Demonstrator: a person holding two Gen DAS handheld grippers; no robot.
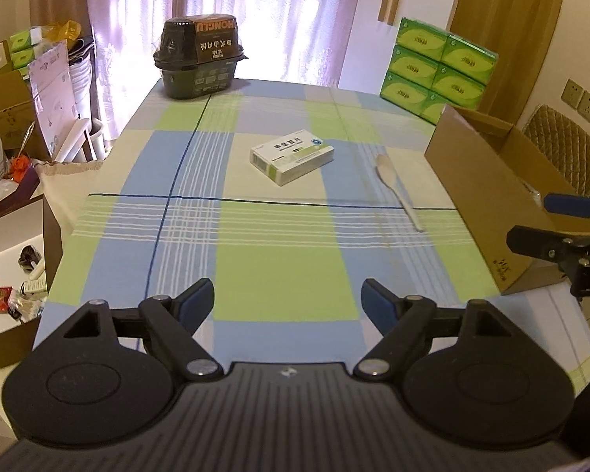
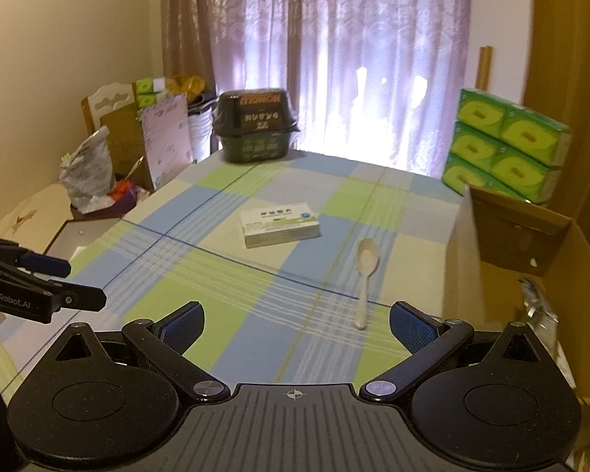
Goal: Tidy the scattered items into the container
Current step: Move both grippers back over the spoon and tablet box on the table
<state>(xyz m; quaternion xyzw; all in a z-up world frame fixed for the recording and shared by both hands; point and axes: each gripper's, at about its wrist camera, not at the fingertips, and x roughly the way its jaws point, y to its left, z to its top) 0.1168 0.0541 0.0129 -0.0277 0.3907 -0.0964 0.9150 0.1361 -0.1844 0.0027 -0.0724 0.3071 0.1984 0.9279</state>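
A white and green medicine box [image 1: 292,156] [image 2: 280,224] lies flat near the middle of the checked tablecloth. To its right a pale plastic spoon [image 1: 397,188] [image 2: 365,275] lies with its bowl away from me. An open cardboard box [image 1: 503,196] [image 2: 531,251] stands at the table's right edge, with something shiny inside. My left gripper [image 1: 287,299] hovers open over the near cloth, nothing between its fingers. My right gripper [image 2: 297,322] is open too, just short of the spoon's handle. Each gripper shows at the edge of the other's view.
A black wrapped food container [image 1: 198,59] [image 2: 255,126] stands at the table's far end. Stacked green tissue packs [image 1: 436,70] [image 2: 503,149] sit at the far right behind the cardboard box. Boxes, bags and clutter [image 1: 19,137] crowd the floor left of the table.
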